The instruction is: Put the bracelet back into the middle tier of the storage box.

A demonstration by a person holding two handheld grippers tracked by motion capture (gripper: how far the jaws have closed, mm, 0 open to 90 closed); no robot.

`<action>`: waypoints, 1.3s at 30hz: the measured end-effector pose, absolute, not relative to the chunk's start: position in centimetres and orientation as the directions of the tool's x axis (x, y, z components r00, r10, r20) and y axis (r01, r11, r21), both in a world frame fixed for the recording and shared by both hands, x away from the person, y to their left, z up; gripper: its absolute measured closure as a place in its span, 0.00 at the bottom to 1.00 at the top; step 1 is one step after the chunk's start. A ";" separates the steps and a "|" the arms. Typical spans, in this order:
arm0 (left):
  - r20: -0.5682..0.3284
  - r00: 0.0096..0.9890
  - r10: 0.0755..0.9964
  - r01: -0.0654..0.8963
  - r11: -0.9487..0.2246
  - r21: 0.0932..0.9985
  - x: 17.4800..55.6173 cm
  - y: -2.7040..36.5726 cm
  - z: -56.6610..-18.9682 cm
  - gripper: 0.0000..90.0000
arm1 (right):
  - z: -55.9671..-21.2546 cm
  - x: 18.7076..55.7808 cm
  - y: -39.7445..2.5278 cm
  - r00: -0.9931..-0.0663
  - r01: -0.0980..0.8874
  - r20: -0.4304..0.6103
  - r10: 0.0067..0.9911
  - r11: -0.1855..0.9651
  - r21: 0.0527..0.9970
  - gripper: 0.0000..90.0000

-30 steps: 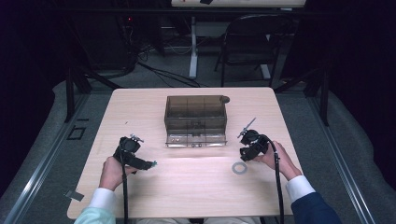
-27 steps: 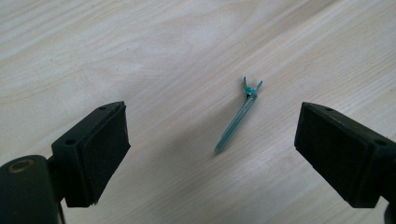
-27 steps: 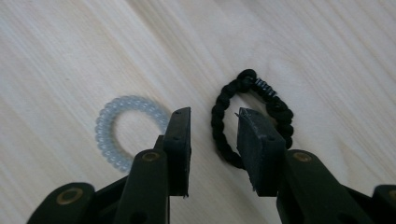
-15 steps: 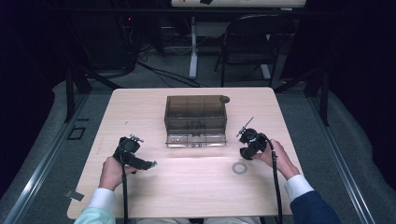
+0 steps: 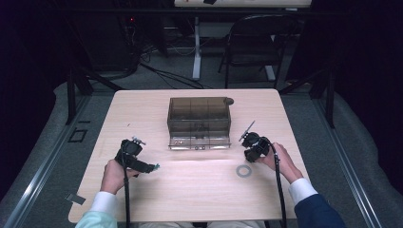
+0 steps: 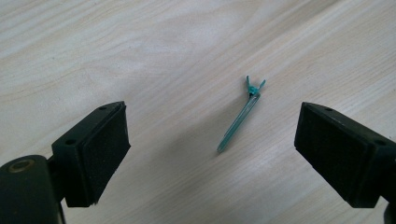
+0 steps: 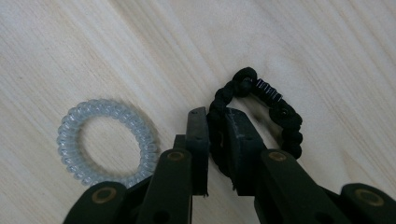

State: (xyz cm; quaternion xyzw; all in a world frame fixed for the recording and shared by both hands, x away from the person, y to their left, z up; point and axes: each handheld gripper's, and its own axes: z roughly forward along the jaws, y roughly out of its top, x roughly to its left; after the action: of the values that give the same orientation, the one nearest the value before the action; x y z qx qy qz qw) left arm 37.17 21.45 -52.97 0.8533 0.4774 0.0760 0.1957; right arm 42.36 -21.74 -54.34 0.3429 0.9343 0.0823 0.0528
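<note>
Pale wood makes up the surface [image 5: 199, 190], with a brown box [image 5: 199, 118] near its middle. Right tongs [image 7: 215, 140] are clenched on a black hair tie [image 7: 275, 109], just beside a clear curly ring [image 7: 107, 142]. Left tongs [image 6: 210, 140] are released, jaws wide apart over a small green hair clip [image 6: 240, 119] lying flat on the wood.

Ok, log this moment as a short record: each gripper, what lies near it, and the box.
left gripper: open, jaws wide, above bare table
between its jaws: teal hair clip, lying flat, untouched
right gripper: shut on black hair tie
beside it: clear spiral hair tie on table, apart from the jaws
organiser box: smoky translucent, table centre, lower drawer pulled out
table: light wood
</note>
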 end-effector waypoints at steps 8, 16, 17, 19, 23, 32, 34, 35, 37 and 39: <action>-0.055 0.533 0.844 0.784 -0.469 0.408 37.1 21.5 -52.9 0.11 | -54.1 42.3 -22.0 -0.751 0.639 -0.041 0.659 0.740 0.208 0.91; -0.055 0.536 0.843 0.783 -0.471 0.406 37.1 21.4 -52.9 0.11 | -53.6 42.3 -22.1 -0.755 0.636 -0.038 0.655 0.745 0.203 0.91; -0.055 0.536 0.843 0.782 -0.471 0.407 37.1 21.4 -52.9 0.11 | -53.5 42.2 -22.1 -0.754 0.636 -0.037 0.655 0.744 0.206 0.91; -0.054 0.534 0.844 0.783 -0.470 0.408 37.1 21.4 -52.9 0.11 | -53.5 42.2 -22.1 -0.754 0.635 -0.039 0.655 0.744 0.210 0.91; -0.053 0.536 0.843 0.782 -0.471 0.408 37.1 21.4 -52.9 0.11 | -53.2 42.2 -22.2 -0.761 0.630 -0.030 0.649 0.748 0.208 0.91; -0.041 0.539 0.842 0.778 -0.478 0.408 37.2 21.4 -52.9 0.11 | -52.1 42.0 -22.2 -0.753 0.637 -0.014 0.658 0.734 0.234 0.91; -0.041 0.540 0.841 0.777 -0.479 0.409 37.2 21.4 -52.9 0.11 | -52.0 41.9 -22.2 -0.755 0.635 -0.018 0.656 0.738 0.230 0.92; -0.039 0.540 0.841 0.777 -0.479 0.409 37.2 21.4 -52.8 0.11 | -51.9 41.9 -22.1 -0.756 0.634 -0.017 0.655 0.738 0.230 0.92; -0.039 0.542 0.840 0.775 -0.481 0.409 37.2 21.4 -52.8 0.11 | -51.7 41.9 -22.0 -0.757 0.632 -0.020 0.653 0.740 0.230 0.92; -0.041 0.541 0.840 0.776 -0.480 0.410 37.2 21.3 -52.8 0.11 | -51.6 41.8 -21.9 -0.758 0.630 -0.025 0.652 0.740 0.235 0.92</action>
State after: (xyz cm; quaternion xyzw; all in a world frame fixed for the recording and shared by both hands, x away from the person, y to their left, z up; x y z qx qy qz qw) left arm 37.18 21.35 -52.83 0.8561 0.4718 0.0830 0.1937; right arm 41.84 -21.87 -51.65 0.3441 0.9314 0.1066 0.0526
